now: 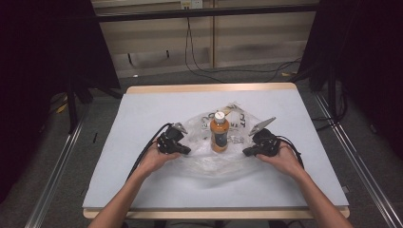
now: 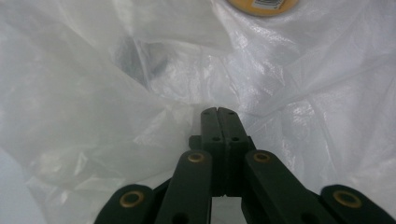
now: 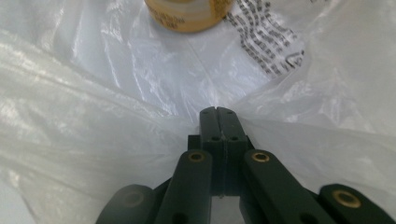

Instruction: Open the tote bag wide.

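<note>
An orange bottle with a white cap stands upright in the middle of a crumpled clear plastic bag on the table. My left gripper lies at the bag's left edge and my right gripper at its right edge, both pointing inward at the bottle. In the left gripper view the jaws of the left gripper are pressed together, with folds of the bag running up to their tips and the bottle's base beyond. The right gripper is likewise shut, with the film gathered at it, below the bottle.
The light grey table top has bare room on all sides of the bag. Black print marks the bag near the bottle. Cables trail on the floor behind the table, and metal rails run along both sides.
</note>
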`<state>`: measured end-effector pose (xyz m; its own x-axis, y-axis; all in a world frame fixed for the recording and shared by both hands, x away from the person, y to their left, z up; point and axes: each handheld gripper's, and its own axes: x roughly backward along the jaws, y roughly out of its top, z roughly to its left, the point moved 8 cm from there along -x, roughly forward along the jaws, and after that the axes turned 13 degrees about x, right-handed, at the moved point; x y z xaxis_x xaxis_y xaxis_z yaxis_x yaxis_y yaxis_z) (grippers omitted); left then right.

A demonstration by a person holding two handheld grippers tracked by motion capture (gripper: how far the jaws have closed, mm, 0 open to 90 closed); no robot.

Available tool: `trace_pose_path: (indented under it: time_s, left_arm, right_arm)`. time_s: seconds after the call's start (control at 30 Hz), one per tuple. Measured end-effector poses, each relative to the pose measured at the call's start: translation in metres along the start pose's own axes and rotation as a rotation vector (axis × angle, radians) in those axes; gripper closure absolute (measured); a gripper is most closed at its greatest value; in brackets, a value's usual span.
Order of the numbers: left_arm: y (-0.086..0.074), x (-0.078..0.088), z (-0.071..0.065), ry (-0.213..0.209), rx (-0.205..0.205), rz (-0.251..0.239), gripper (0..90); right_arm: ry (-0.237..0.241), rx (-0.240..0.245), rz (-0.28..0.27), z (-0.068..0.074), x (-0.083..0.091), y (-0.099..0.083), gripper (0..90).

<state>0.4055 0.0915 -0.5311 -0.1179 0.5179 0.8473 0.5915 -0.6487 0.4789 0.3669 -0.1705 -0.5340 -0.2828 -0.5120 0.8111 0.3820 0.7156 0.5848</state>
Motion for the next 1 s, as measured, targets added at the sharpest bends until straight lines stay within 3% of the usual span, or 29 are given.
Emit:
trace_pose_path:
  time_s: [0.03,0.07,0.2,0.3,0.33,0.37,0.47,0.53,0.67,0.77,1.0]
  left_arm:
    - [-0.001,-0.001,-0.002,-0.009,0.033,-0.028,90.0]
    - [-0.003,0.001,0.0,-0.011,0.022,-0.023,90.0]
    - [-0.004,0.0,-0.003,-0.016,0.059,-0.054,90.0]
    - [-0.004,0.001,-0.003,-0.011,0.016,-0.04,90.0]
    - [-0.004,0.0,-0.004,-0.015,0.017,-0.044,90.0]
    - [-0.002,-0.002,-0.007,-0.022,0.053,-0.072,90.0]
    - [0.001,-0.001,-0.004,-0.032,0.024,-0.091,90.0]
    - [0.004,-0.001,-0.005,-0.044,0.049,-0.117,90.0]
    - [0.007,0.007,-0.008,-0.071,0.055,-0.176,90.0]
    - [0.011,0.015,-0.014,-0.114,0.057,-0.25,90.0]
    - [0.013,0.034,-0.023,-0.14,0.049,-0.364,90.0]
  right_arm:
    - [-0.002,-0.009,0.009,0.0,0.002,-0.002,90.0]
    - [-0.01,-0.001,0.001,-0.001,0.003,-0.004,90.0]
    - [-0.017,-0.006,-0.007,0.001,0.006,-0.008,90.0]
    - [-0.029,0.004,-0.005,0.003,0.003,-0.005,90.0]
    - [-0.036,0.005,-0.008,0.003,0.002,-0.003,90.0]
    - [-0.038,-0.001,-0.011,0.003,0.001,-0.002,90.0]
    - [-0.052,-0.005,-0.028,0.001,-0.002,0.002,90.0]
    - [-0.057,0.001,-0.041,0.001,-0.005,0.005,90.0]
    - [-0.053,-0.008,-0.071,0.005,-0.005,0.009,90.0]
    - [-0.073,-0.014,-0.143,0.005,0.004,0.016,90.0]
    - [-0.11,-0.048,-0.303,0.006,0.033,0.025,90.0]
